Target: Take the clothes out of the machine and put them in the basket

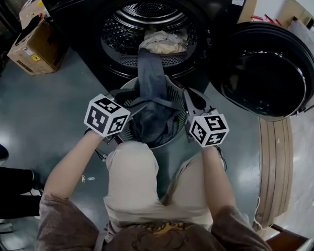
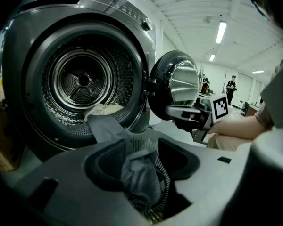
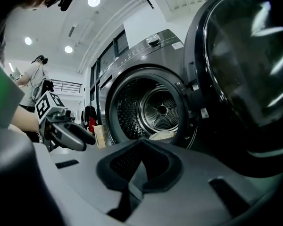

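**Head view.** The dark grey front-loading washing machine (image 1: 89, 4) stands with its round black door (image 1: 269, 69) swung fully open to the right. A crumpled cream cloth (image 1: 165, 40) lies at the front of the drum. A long grey garment (image 1: 150, 72) hangs from the drum opening, over the lip, and down into the round grey slatted plastic basket (image 1: 177, 99), which stands on the floor directly below the opening. The garment's lower part is bunched inside the basket. The left gripper (image 1: 132, 107) is at the basket's left rim, pointing across it. The right gripper (image 1: 188, 102) is at the basket's right rim. A brown cardboard box (image 1: 36, 46) sits on the floor to the left of the machine.

**Left gripper view.** The jaws stand apart and press on nothing. The grey garment (image 2: 141, 173) lies loose below and between them, over the basket slats (image 2: 144, 144). Beyond it, the cream cloth (image 2: 104, 111) rests at the drum's edge. The right gripper (image 2: 179, 112) is visible at the right, in front of the open door (image 2: 177, 86).

**Right gripper view.** The jaws are closed on a narrow grey strip at the centre (image 3: 137, 180). The head view places this at the basket's right rim. Basket slats show just to the left of the strip. The cream cloth (image 3: 161, 135) lies in the drum ahead. The left gripper (image 3: 82, 138) is at the left.
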{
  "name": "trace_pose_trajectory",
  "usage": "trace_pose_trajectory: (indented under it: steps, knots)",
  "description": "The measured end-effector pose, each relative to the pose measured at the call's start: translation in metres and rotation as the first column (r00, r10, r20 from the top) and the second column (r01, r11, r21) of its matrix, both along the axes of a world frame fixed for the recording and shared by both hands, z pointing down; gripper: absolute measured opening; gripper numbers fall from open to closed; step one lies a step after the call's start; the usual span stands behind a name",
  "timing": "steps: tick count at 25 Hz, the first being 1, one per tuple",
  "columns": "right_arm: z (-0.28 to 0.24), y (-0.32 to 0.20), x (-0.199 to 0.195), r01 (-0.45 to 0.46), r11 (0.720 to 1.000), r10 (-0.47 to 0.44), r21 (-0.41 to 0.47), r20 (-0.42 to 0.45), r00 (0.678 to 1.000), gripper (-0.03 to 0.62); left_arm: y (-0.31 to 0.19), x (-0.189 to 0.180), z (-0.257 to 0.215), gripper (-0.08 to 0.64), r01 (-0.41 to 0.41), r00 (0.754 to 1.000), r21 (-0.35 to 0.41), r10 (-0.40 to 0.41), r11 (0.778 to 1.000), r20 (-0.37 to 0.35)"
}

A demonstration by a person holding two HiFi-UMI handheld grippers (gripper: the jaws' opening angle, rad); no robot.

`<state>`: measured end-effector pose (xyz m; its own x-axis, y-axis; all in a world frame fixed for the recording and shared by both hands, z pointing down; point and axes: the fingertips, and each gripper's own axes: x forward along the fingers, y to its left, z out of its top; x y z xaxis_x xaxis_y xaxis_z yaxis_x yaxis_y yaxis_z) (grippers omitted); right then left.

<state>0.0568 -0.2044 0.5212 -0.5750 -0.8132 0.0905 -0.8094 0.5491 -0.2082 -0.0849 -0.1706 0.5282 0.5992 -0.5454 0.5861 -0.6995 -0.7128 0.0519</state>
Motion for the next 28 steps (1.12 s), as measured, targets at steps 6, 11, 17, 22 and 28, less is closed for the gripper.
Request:
trace_pose_trajectory:
  steps: [6, 11, 17, 22, 28]
  knots:
    - [-0.003, 0.003, -0.004, -0.001, 1.000, 0.001, 0.005, -0.001, 1.000, -0.003, -0.045, -0.002, -0.007, 0.242, 0.060, 0.998, 0.094, -0.059, 0.994, -0.007]
    - [-0.005, 0.004, -0.004, -0.011, 1.000, 0.011, 0.005, -0.006, 1.000, -0.003, -0.102, 0.008, 0.007, 0.262, 0.077, 0.996, 0.176, -0.083, 0.981, 0.025]
    - [-0.002, -0.002, -0.003, -0.030, 1.000, 0.030, -0.003, -0.014, 0.999, -0.003, -0.169, 0.030, 0.024, 0.279, 0.048, 0.996, 0.220, -0.064, 0.974, 0.063]
    - [0.004, -0.009, -0.007, -0.045, 0.999, 0.045, -0.015, -0.024, 0.999, -0.003, -0.223, 0.045, 0.031, 0.288, -0.002, 0.995, 0.248, -0.024, 0.969, 0.101]
    - [0.009, -0.018, -0.016, -0.051, 0.998, 0.050, -0.023, -0.029, 0.998, -0.003, -0.276, 0.053, 0.044, 0.302, -0.053, 0.987, 0.241, 0.014, 0.969, 0.159]
